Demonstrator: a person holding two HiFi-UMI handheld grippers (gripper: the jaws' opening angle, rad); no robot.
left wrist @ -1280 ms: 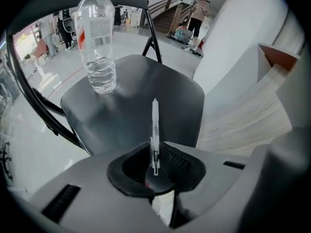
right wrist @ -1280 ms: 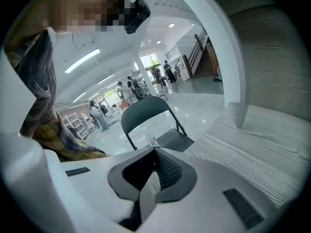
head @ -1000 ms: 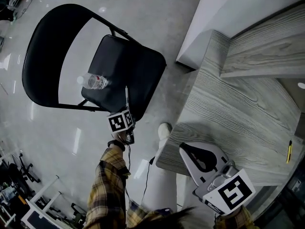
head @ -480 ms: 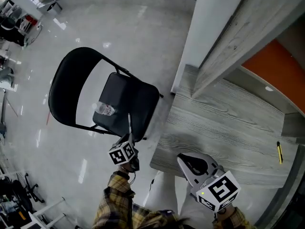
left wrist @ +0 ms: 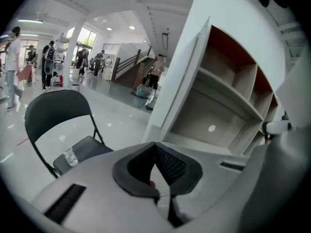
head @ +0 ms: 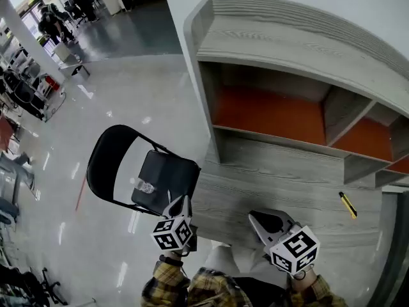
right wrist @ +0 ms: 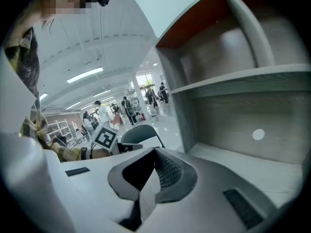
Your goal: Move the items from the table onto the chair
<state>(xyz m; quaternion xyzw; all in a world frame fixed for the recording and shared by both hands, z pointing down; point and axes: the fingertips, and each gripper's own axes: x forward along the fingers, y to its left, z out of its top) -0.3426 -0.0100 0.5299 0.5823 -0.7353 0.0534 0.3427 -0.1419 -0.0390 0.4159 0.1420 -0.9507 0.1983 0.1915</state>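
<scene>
You wear yellow-and-dark plaid sleeves (head: 167, 285) and pale trousers (head: 220, 261). Your left claw (head: 184, 203) and right claw (head: 257, 219) have light grey shells with black ribbed pads (left wrist: 170, 165). Each carries a white cube (head: 172, 233) printed with black square markers.

Chair (head: 167, 171) on the floor (head: 128, 94) at left, just beside the table's (head: 281, 184) left end. A bottle (head: 145, 186) sits on the seat, close to the backrest. Behind the table, a shelf unit (head: 268, 62) stands with its open compartments above the tabletop. Far right on the table lies a small cutter (head: 347, 204), well apart from the chair. People (head: 48, 18) stand way off, upper left.
</scene>
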